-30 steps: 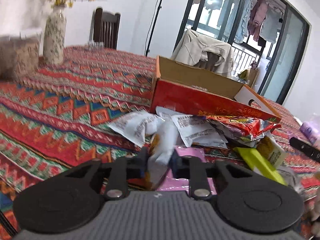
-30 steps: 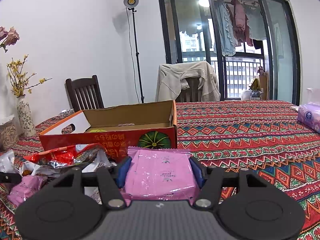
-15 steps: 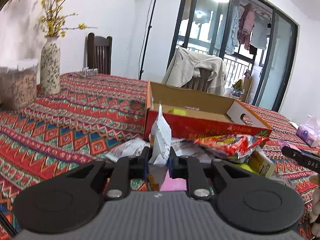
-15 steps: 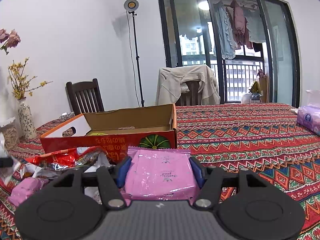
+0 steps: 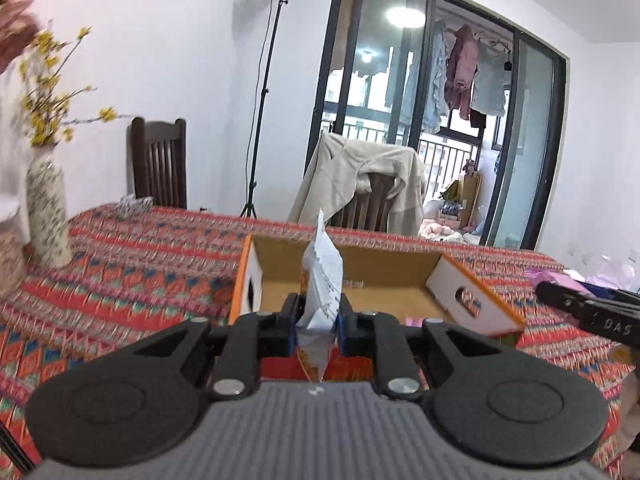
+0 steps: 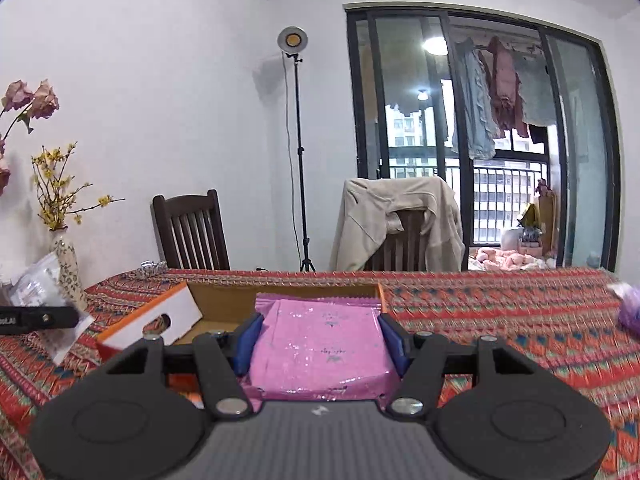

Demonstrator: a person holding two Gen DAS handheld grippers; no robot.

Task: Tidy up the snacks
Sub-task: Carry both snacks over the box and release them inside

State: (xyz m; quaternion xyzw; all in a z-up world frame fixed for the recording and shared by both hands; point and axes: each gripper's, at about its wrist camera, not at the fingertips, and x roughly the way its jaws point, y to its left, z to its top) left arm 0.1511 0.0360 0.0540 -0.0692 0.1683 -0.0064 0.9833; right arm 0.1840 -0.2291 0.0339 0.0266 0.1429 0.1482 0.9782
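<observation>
My left gripper (image 5: pixel 318 314) is shut on a white snack packet (image 5: pixel 323 280) that stands upright between the jaws, held above the near edge of the open orange cardboard box (image 5: pixel 472 300). My right gripper (image 6: pixel 318 336) is shut on a flat pink snack pack (image 6: pixel 320 344), held over the same box (image 6: pixel 160 320) from its other end. The right gripper also shows at the right edge of the left wrist view (image 5: pixel 592 312), and the left gripper with its white packet shows at the left edge of the right wrist view (image 6: pixel 40 316).
The table has a red patterned cloth (image 5: pixel 120 280). A flowered vase (image 5: pixel 46 208) stands at the far left. Two wooden chairs (image 5: pixel 158 164) stand behind the table, one with a beige jacket (image 5: pixel 360 184). A purple tissue pack (image 6: pixel 630 312) lies at the right.
Both grippers have risen from the snack pile and moved forward over the box, each still holding its packet. The pile on the cloth has dropped out of view.
</observation>
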